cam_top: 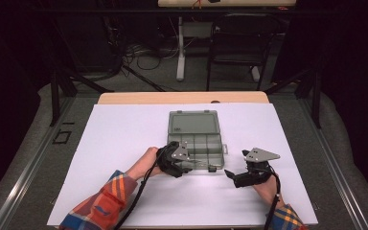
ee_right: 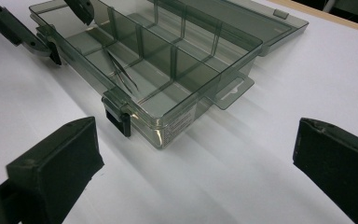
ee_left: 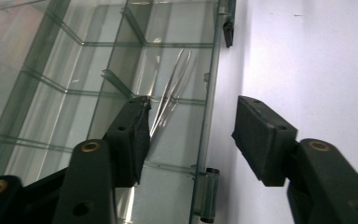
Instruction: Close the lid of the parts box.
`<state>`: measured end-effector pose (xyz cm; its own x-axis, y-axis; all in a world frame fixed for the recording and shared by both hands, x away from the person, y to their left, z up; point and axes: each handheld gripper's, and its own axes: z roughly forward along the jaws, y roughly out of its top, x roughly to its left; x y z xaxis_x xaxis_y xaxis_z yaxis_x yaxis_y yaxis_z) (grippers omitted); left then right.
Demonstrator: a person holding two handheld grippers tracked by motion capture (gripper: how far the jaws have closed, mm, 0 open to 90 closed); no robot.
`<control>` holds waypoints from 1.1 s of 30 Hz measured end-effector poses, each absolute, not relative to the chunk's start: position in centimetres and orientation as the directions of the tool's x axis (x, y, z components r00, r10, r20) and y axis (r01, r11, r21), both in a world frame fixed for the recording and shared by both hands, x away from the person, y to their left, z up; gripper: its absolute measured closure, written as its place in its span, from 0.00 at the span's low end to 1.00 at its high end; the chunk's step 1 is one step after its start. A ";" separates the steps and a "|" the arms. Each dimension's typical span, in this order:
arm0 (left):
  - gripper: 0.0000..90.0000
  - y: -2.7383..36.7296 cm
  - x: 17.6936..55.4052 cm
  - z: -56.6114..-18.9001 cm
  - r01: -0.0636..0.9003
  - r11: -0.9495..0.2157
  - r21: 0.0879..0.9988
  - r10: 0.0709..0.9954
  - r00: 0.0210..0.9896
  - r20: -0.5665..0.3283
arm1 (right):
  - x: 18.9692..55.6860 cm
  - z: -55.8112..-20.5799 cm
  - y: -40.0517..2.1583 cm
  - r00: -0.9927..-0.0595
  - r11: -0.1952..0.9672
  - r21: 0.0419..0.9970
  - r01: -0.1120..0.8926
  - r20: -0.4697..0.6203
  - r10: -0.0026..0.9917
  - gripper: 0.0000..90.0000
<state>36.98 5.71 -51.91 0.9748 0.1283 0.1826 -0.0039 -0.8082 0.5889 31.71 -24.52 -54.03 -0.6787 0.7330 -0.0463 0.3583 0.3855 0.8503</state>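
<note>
While the right gripper (cam_top: 235, 173) rests on the white table sheet (cam_top: 124, 139) with its jaws spread wide and nothing between them, the left gripper (cam_top: 186, 165) straddles the near wall of the clear compartment box (cam_top: 195, 143), one pad inside and one outside, half-closed and not visibly pressing the wall. Metal tweezers (ee_left: 170, 91) lie in a front compartment, just beyond the inner pad (ee_left: 135, 135). Farther back, the box's lid (cam_top: 194, 122) lies open flat.
</note>
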 end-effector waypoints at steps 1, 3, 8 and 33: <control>0.53 5.7 37.0 -51.9 -0.006 -0.810 0.586 0.124 0.975 0.182 | 31.7 -54.0 -24.5 -0.678 0.386 0.850 0.358 -0.047 0.733 0.00; 0.58 5.6 37.0 -51.9 -0.012 -0.812 0.583 0.112 0.978 0.176 | 31.7 -54.0 -24.5 -0.678 0.386 0.850 0.358 -0.047 0.733 0.00; 0.65 5.6 37.1 -52.0 -0.015 -0.818 0.575 0.101 0.981 0.169 | 31.7 -54.0 -24.5 -0.677 0.384 0.850 0.359 -0.046 0.734 0.00; 0.82 5.1 37.5 -52.7 -0.021 -0.823 0.568 0.070 0.988 0.137 | 31.8 -54.1 -24.6 -0.677 0.382 0.851 0.360 -0.043 0.735 0.00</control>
<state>37.52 5.06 -52.68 0.9881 0.0696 0.1373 -0.0209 -0.8228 0.5680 31.77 -24.56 -54.09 -0.6772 0.7345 -0.0431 0.3599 0.3818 0.8513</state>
